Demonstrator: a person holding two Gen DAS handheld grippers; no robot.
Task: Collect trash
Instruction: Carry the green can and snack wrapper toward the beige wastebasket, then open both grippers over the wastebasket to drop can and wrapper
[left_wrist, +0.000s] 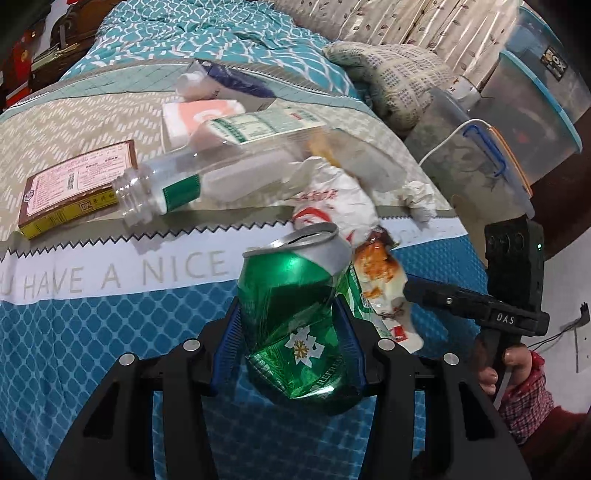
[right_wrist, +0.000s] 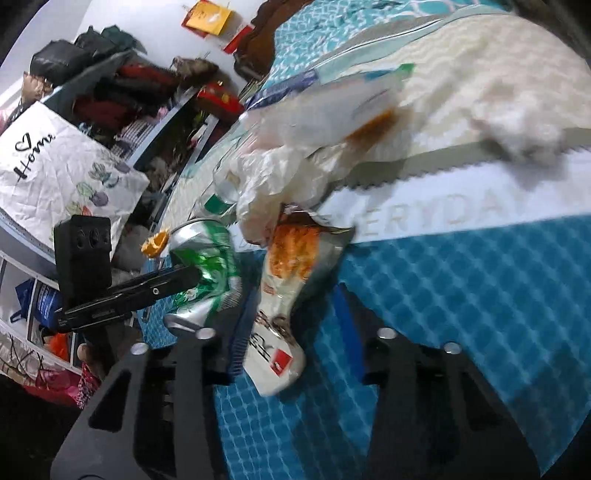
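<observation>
My left gripper (left_wrist: 290, 332) is shut on a crushed green can (left_wrist: 291, 317), held just above the bed's front edge; the can also shows in the right wrist view (right_wrist: 207, 269). My right gripper (right_wrist: 295, 328) is open, its fingers either side of a white snack wrapper (right_wrist: 280, 310) with an orange food picture; the wrapper also shows beside the can in the left wrist view (left_wrist: 380, 284). Behind lie a crumpled white plastic bag (left_wrist: 332, 192), a clear plastic bottle (left_wrist: 207, 177), a brown-and-yellow box (left_wrist: 74, 188) and a pink-and-white carton (left_wrist: 195, 118).
All lies on a bed with a blue-and-white cover (left_wrist: 110, 332) printed with words. Stacked plastic storage tubs (left_wrist: 517, 122) stand at the right of the bed. A cluttered shelf with a white cushion (right_wrist: 62, 173) stands at the left.
</observation>
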